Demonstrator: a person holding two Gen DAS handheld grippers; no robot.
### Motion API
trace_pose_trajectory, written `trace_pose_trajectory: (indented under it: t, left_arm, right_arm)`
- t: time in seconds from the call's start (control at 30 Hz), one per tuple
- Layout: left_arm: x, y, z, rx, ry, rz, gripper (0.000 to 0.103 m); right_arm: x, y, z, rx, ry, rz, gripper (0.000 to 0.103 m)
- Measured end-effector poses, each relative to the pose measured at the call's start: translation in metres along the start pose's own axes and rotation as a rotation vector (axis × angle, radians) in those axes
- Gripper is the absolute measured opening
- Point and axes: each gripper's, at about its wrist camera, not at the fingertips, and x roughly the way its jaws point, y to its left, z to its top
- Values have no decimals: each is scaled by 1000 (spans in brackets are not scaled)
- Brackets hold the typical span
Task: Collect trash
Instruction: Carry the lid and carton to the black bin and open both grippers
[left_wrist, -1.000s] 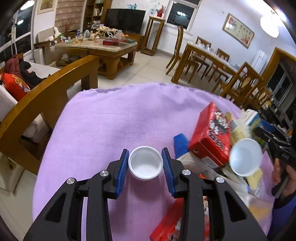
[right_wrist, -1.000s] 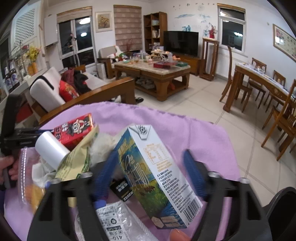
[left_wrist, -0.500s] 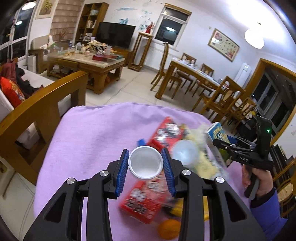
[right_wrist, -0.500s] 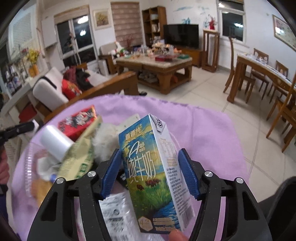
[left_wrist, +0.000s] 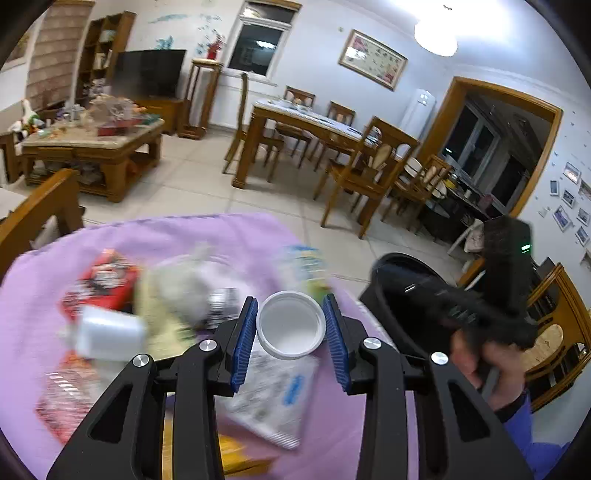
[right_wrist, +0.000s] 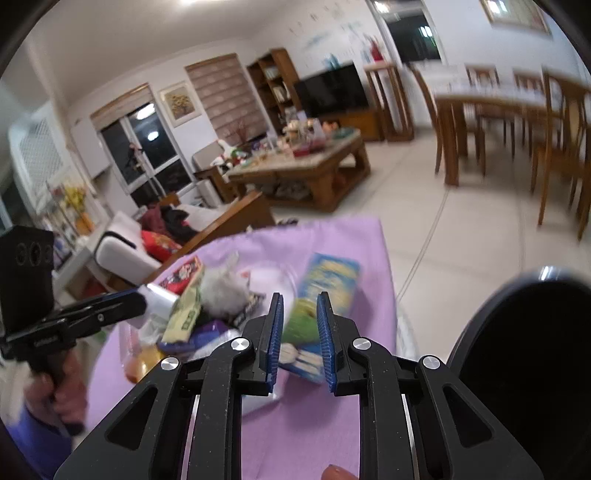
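Note:
My left gripper (left_wrist: 291, 325) is shut on a white plastic cup (left_wrist: 291, 326), held above the purple-covered table (left_wrist: 184, 236). My right gripper (right_wrist: 298, 332) is empty, its jaws narrowed with a small gap, above the table. The milk carton (right_wrist: 325, 291) lies flat on the purple cloth just beyond its fingertips. A pile of trash lies on the table: a red box (left_wrist: 99, 284), a second white cup (left_wrist: 107, 332), a crumpled tissue (right_wrist: 221, 291) and a plastic wrapper (left_wrist: 273, 402). A black trash bin (right_wrist: 532, 354) stands at the table's right edge.
The bin also shows in the left wrist view (left_wrist: 402, 295), beside the right hand's gripper (left_wrist: 491, 314). A wooden armchair (left_wrist: 37, 210) stands left of the table. A coffee table (left_wrist: 92, 147) and a dining set (left_wrist: 332, 140) stand further back.
The milk carton has left my right gripper and now lies on the cloth; the right jaws have narrowed. My left gripper has swung right with the cup, towards the bin.

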Motion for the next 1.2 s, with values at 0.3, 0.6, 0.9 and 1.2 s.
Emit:
trace_pose_trajectory:
  t: [0.3,0.6,0.9,1.2]
  left_arm:
    - [4,3,-5,-50,-25,77,36]
    - [-4,7,0,-37,-27,95,36]
    - [71,-85,6,63,82,-105,36]
    - [171,-163,-8,146,234,-184,36]
  right_arm:
    - [94,17,-6,-55,205,-102,80]
    - [74,14,-19,-43,103,-91,49]
    - [-72,-78,-28,73,-78,-316,49]
    - [-90,-154,-88,83,86,-434,50]
